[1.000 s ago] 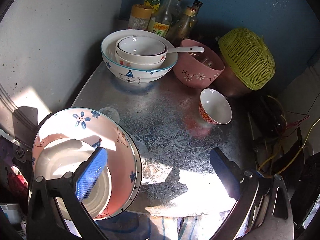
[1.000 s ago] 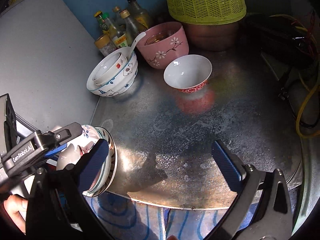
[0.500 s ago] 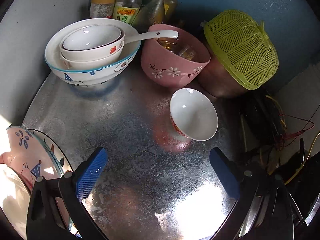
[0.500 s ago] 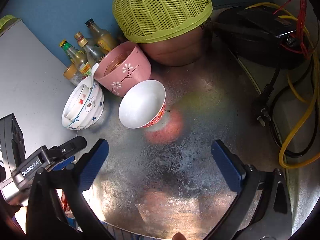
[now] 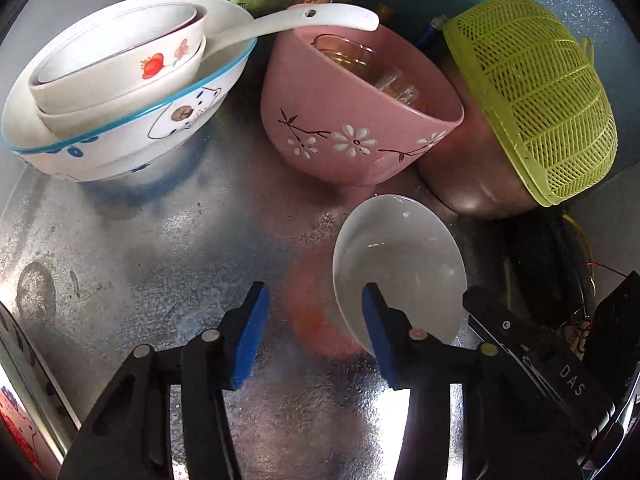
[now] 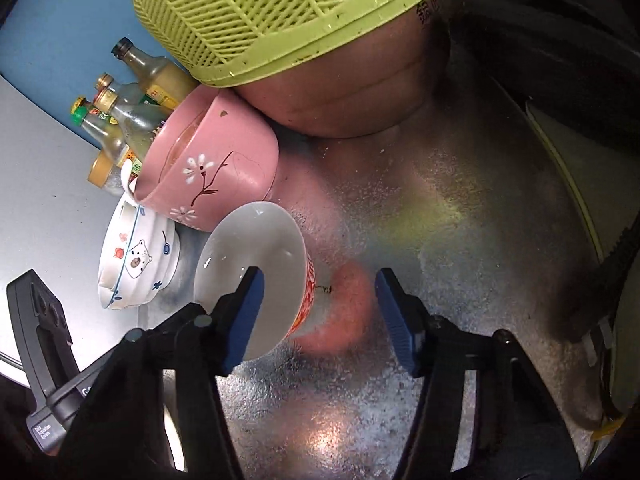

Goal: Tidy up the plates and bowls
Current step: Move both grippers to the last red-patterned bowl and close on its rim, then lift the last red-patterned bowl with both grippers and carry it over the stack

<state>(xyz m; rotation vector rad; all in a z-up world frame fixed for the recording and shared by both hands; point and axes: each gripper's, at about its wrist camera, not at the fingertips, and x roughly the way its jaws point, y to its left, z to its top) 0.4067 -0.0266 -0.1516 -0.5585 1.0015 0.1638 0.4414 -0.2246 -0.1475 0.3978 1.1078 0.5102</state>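
A small white bowl (image 5: 400,256) with a red patterned outside (image 6: 307,292) stands on the metal table top (image 5: 160,264). My left gripper (image 5: 316,320) straddles its left wall: one blue finger (image 5: 378,332) sits over the bowl's inside, the other out over the table. From the other side my right gripper (image 6: 320,304) straddles the red wall, one finger (image 6: 244,312) over the inside. Both sets of jaws are closing with the bowl's wall between them, and a gap still shows at the pads. Behind stand a pink flowered bowl (image 5: 352,120) and a bear-patterned bowl (image 5: 120,136) holding two smaller bowls and a spoon (image 5: 312,20).
A green basket cover (image 5: 536,100) lies over a brown pot (image 6: 360,88) at the back right. Sauce bottles (image 6: 120,120) line the blue wall. Patterned plates (image 5: 16,380) peek in at the left edge. Cables and a black appliance (image 6: 540,20) crowd the right side.
Both grippers have moved forward and down to the small bowl, and their jaws have narrowed from wide open. The plates have slid to the left view's edge.
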